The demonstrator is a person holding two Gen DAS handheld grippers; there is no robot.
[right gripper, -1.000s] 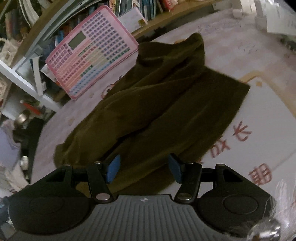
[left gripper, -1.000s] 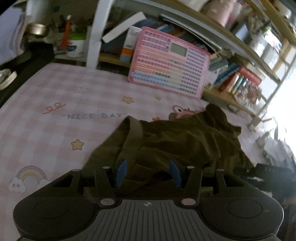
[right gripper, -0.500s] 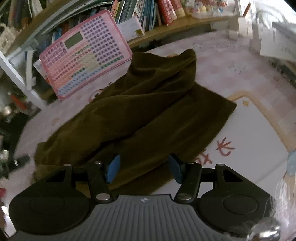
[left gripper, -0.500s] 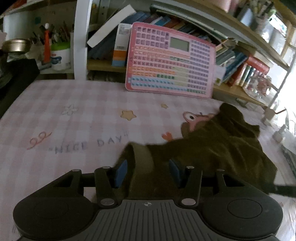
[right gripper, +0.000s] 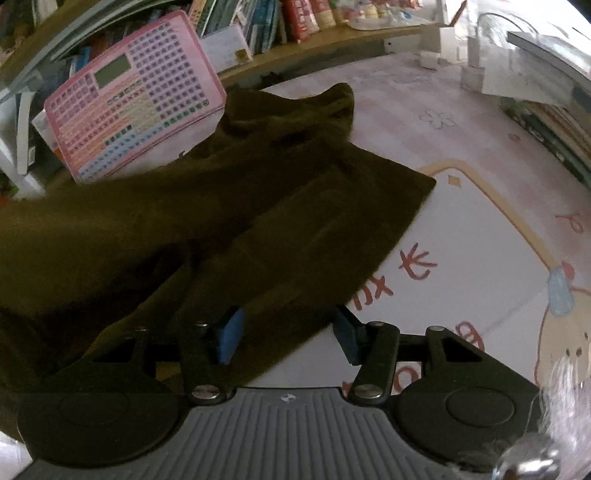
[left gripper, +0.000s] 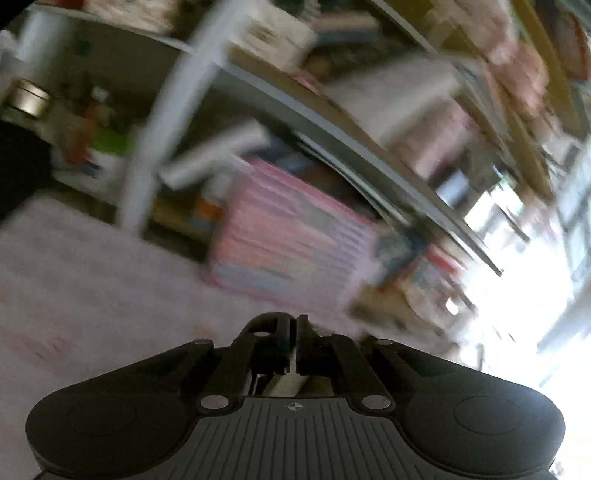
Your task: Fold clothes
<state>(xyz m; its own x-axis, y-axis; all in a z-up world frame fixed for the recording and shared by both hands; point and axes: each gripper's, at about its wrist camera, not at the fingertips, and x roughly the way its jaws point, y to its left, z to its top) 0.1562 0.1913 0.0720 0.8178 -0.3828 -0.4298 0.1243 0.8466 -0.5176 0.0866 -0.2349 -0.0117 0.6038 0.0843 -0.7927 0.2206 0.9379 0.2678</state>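
Note:
A dark olive garment (right gripper: 258, 206) lies crumpled on the pink printed sheet (right gripper: 461, 221). In the right wrist view its left part rises off the sheet toward the left edge of the frame. My right gripper (right gripper: 288, 338) is open, low over the garment's near hem, with cloth between its blue pads (right gripper: 229, 336). In the left wrist view, which is heavily blurred and tilted upward, my left gripper (left gripper: 296, 328) is shut. The cloth itself is hidden behind its fingers there.
A pink toy keyboard board (right gripper: 133, 96) leans against the bookshelf (right gripper: 295, 22) at the back, also seen as a blurred board (left gripper: 288, 236). A white shelf post (left gripper: 159, 140) stands at the left. Boxes and papers (right gripper: 517, 66) crowd the right edge.
My left gripper has shut at the garment's edge and swung upward, blurring its view. The garment's left side has lifted. My right gripper stays open and has edged closer to the hem.

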